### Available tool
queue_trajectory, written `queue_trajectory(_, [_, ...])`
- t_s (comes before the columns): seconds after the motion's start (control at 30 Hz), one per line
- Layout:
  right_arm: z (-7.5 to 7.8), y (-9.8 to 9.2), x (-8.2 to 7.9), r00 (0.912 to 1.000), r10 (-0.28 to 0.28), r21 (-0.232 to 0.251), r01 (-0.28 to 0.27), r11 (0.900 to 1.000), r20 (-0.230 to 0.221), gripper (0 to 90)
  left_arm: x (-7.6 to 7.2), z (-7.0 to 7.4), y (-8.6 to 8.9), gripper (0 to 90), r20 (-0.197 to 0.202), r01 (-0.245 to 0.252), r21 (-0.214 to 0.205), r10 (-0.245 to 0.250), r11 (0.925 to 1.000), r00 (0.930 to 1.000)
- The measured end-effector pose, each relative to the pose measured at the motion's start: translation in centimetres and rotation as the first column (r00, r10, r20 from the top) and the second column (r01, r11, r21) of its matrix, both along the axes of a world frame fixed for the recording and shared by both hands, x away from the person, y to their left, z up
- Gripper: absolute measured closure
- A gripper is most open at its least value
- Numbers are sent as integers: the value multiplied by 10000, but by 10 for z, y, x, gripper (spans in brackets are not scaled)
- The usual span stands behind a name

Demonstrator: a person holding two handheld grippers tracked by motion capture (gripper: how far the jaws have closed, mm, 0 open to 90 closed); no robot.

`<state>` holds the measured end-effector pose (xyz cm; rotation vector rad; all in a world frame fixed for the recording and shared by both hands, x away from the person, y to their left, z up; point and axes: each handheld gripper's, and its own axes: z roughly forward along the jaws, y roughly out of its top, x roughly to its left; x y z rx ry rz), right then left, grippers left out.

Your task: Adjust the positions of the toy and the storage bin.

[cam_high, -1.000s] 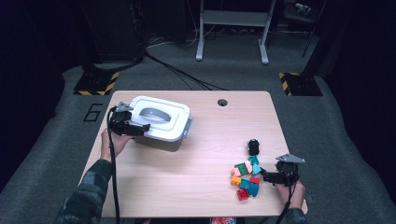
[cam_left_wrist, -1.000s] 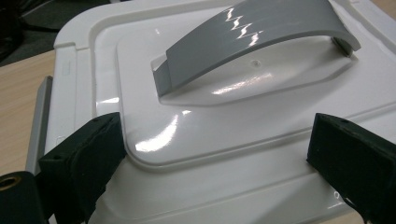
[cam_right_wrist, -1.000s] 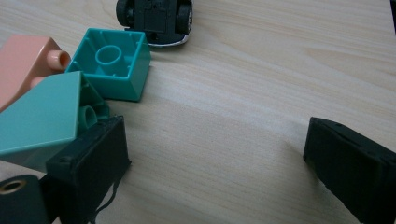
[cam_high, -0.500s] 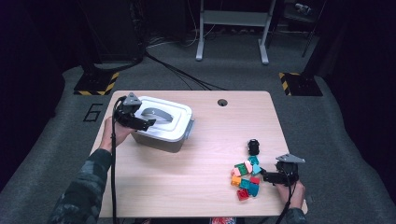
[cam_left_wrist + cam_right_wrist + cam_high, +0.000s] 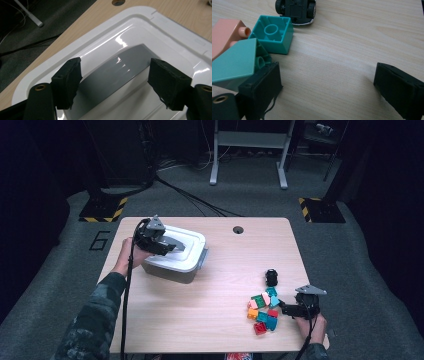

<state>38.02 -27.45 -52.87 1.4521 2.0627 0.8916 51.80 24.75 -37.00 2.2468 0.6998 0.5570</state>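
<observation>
Dim room, grey carpet floor; white metal frame behind the wooden table, perhaps a stand.

White lidded box (grey handle); upright

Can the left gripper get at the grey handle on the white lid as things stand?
Probably yes. The left gripper is right over the white lid, its jaws astride the grey handle and just closing, pads not yet pressing on it. Nothing lies between the pads and the handle.

A black toy car sits on the wooden table above the coloured blocks.
</observation>
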Motion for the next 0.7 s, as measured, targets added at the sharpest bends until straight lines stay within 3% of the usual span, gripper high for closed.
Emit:
queue_trajectory(0.2, [0,0,0,10000,1,5,-1,10000,1,68,-4,3,-2,362,5,63,12,-63,10000,10000])
queue_trajectory(0.4, [0,0,0,10000,-3,5,3,10000,-1,69,-6,4,-6,372,540,385,1212,-454,9919,9975])
queue_trajectory(0.47, [0,0,0,10000,-1,9,1,10000,1,69,-4,3,-6,367,536,487,1242,-558,9911,9970])
queue_trajectory(0.7, [0,0,0,10000,4,7,-4,10000,1,69,-1,2,-1,368,257,547,627,-564,9965,9981])
